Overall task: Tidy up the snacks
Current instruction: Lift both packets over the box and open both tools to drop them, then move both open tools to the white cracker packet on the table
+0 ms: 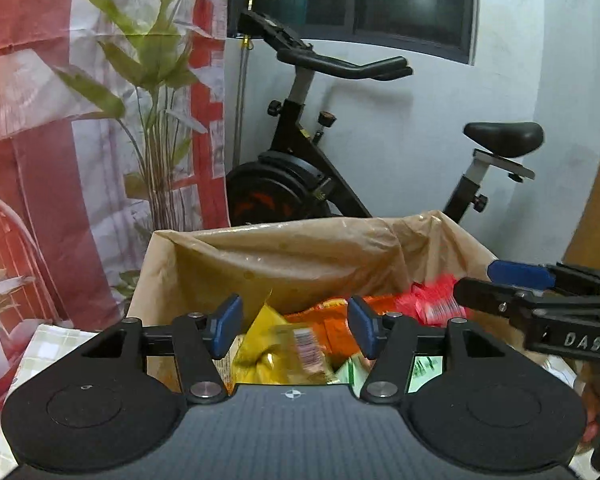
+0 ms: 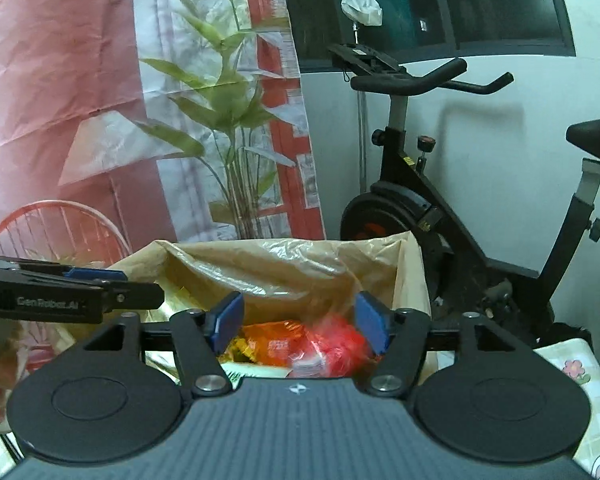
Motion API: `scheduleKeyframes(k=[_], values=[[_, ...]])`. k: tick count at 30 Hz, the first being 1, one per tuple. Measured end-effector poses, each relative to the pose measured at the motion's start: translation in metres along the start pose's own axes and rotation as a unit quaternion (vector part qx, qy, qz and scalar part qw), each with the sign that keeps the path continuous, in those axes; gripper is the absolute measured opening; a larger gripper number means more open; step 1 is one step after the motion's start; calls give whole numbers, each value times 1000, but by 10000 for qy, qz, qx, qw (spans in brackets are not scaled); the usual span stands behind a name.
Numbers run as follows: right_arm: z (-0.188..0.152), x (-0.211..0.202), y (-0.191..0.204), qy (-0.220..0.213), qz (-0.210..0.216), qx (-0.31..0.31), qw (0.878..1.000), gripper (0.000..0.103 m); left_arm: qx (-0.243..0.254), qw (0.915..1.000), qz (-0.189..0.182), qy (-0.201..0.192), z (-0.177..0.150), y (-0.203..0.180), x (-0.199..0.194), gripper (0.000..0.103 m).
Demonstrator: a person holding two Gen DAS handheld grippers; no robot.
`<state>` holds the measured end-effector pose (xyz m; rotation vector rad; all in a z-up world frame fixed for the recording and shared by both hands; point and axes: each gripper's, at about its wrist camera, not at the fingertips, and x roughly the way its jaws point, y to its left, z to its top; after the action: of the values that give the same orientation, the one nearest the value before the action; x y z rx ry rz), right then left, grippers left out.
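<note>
Behind everything you have the exercise bike (image 1: 300, 168) against the white wall, far beyond both tongs, and to its left the printed curtain (image 1: 60, 120) with red bands and green leaves. These stay well apart from your work.

Just ahead of both tongs, and lower than them, stands the box (image 1: 156, 272), lined with a thin brown plastic bag (image 1: 300, 252) whose edge folds over the rim. The box sits on a table with a pale checked cloth (image 2: 580, 380); you see the cloth to the right of your right tongs.

The snacks are inside the box. Seen through your left tongs (image 1: 294, 326), a yellow packet (image 1: 268, 344) lies right below the gap between the blue pads, blurred, with a barcode on it. Beyond it is an orange packet (image 1: 324, 320), and further right, under the tip of the other tongs, a red packet (image 1: 432, 300). A green-and-white packet (image 1: 424, 368) shows low on the right side.

Seen through your right tongs (image 2: 300, 326), the red packet is below the gap, also blurred, and the orange one is to its left.

Your left tongs are about half open; the pads touch nothing and hold nothing. Your right tongs are the same: pads apart, empty, packet below and not gripped. Each tongs shows from the side in the other view, close beside and pointing over the box.
</note>
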<state>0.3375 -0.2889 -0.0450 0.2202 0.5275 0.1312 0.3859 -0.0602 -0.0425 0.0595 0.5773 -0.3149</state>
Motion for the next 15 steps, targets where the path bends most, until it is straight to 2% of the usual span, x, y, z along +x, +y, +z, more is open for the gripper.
scheduleKeyframes(k=[5,10,15], values=[[-4,-32,3,-113,269,11,9996,65,313,9992,208,-140,-11,-7,-42,60],[-16,-68,9,-138,429,38,9990,65,104,9997,176,-117,-27,-7,-81,60],[-35,-98,16,-60,556,96,9984,65,-48,9997,169,148,-62,-3,-105,60]])
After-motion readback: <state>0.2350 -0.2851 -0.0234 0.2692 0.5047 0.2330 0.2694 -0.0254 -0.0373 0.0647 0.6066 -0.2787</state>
